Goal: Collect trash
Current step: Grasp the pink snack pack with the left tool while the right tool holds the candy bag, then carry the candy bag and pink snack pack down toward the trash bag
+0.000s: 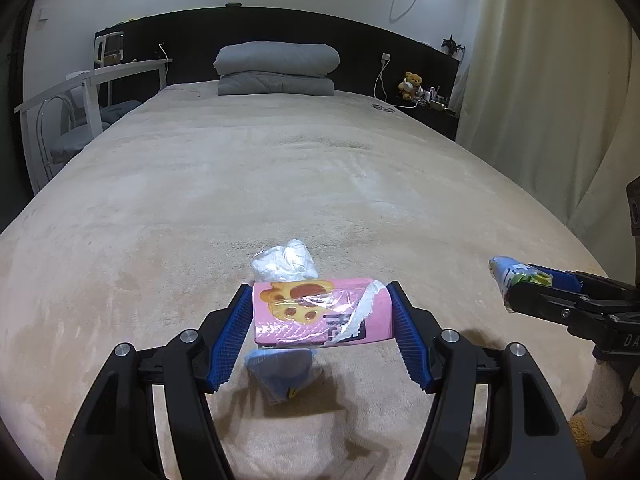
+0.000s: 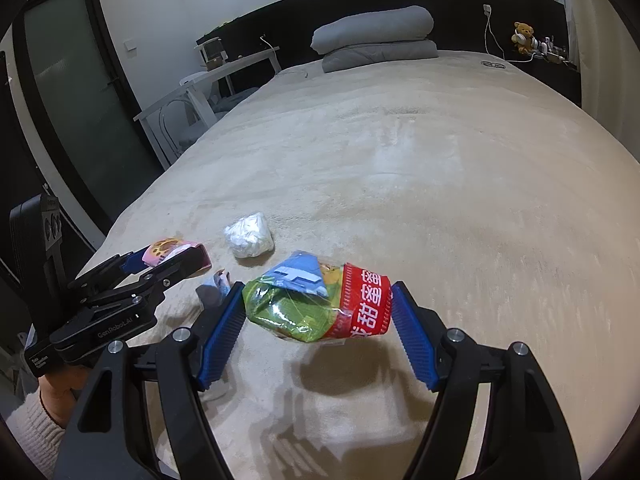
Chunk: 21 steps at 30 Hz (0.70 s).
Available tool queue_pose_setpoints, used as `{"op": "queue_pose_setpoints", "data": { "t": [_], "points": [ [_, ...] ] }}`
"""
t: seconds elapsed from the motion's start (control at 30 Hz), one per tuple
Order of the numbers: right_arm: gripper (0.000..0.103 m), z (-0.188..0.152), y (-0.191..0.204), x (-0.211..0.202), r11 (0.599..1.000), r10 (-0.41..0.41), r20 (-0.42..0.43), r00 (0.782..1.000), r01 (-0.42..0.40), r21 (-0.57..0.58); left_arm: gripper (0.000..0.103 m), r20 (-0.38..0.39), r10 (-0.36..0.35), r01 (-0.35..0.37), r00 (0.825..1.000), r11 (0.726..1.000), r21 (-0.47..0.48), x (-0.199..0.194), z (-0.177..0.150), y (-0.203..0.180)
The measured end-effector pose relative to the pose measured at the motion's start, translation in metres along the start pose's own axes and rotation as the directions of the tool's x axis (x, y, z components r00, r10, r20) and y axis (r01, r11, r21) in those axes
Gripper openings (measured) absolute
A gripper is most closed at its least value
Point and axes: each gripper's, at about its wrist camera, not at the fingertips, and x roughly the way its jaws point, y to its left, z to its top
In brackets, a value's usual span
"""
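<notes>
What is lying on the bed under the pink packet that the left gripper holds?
Under the pink packet a small light blue wrapper lies on the beige bed cover. The packet hides its far edge. A white crumpled wad lies just beyond.

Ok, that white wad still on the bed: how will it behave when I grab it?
The white wad looks like crumpled tissue or thin plastic, so probably very light and soft, and it should crush between the pads rather than resist. Its rounded, lumpy shape may make it scoot across the fuzzy blanket if nudged rather than pinched.
</notes>
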Motion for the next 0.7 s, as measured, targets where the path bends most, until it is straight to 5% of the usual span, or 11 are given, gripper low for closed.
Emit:
{"op": "queue_pose_setpoints", "data": {
  "t": [0.7],
  "points": [
    [0.072, -0.067, 0.026, -0.064, 0.999, 0.031, 0.056, 0.998, -0.031, 0.006, 0.066, 0.099, -0.075, 0.079, 0.992, 0.996, -0.038, -0.092, -0.049, -0.008]
  ]
}}
